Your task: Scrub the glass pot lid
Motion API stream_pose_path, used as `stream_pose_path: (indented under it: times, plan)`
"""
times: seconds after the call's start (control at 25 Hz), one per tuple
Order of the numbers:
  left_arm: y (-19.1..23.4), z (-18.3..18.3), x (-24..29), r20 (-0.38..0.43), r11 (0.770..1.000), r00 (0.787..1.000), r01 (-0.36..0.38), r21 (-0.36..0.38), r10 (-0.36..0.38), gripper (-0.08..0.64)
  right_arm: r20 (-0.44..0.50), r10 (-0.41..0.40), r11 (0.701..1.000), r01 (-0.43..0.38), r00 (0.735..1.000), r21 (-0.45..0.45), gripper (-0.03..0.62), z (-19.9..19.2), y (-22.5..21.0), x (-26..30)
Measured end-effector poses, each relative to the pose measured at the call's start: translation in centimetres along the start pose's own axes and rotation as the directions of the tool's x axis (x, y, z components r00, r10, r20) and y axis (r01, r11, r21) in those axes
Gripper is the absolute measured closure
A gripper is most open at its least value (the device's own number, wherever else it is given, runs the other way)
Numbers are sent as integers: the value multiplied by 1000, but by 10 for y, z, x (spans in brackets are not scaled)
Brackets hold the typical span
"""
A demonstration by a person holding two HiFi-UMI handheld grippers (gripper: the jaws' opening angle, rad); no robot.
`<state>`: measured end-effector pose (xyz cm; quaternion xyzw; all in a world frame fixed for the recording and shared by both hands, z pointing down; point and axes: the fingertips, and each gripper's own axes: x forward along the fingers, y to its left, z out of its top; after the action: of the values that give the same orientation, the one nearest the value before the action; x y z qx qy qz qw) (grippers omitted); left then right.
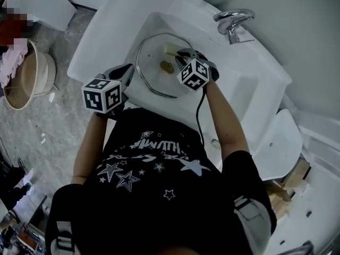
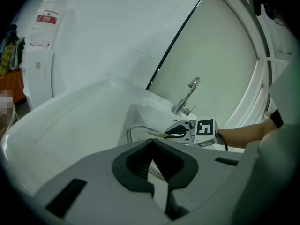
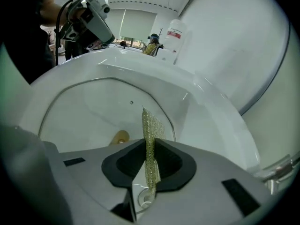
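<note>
**Location.** The lid [image 1: 155,47] lies flat in the sink [image 1: 106,31], knob [image 1: 166,66] up, below the tap [image 1: 234,21].

**Right gripper** [image 3: 150,149]. Jaws clenched on a thin mesh pad [image 3: 150,123], which stands on edge between them. It is held over the glass just beside the knob; contact with the glass cannot be confirmed.

**Left gripper** [image 2: 152,159]. Jaws drawn together, with nothing clearly between them. It sits at the sink's near-left edge, close to the lid's rim, and is not seen bracing the lid.

**Handling assessment.**
- The lid is judged rigid, fairly heavy for its size and breakable.
- The glass will be slick, more so once wet.
- An unbraced lid is likely to slide or spin on the smooth basin under scrubbing.
- The metal rim is the soundest place to pinch.
- The knob is a second option but sits in the scrubbing path.
- The mesh is limp, so it should be pressed flat rather than led edge-on.
</note>
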<state>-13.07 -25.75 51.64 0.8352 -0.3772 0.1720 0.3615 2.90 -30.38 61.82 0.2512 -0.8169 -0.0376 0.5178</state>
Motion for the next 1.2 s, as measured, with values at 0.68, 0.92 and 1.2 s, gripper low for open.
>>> stream_pose_path:
  times: [0.68,0.92,1.2]
  plan:
    - [10,-4,0,-20,1000,1000,-11,-17,11,552,-55,-7,996,12,998,89,528,-35,-4,34]
    - [0,-3,4,-16,1000,1000,-5,-5,5,552,-114,4,972,23,994,232,528,-57,3,24]
    - [-6,-7,2,-18,1000,1000,8,0,-8,552,-147,46,939,8,988,344,526,-65,19,4]
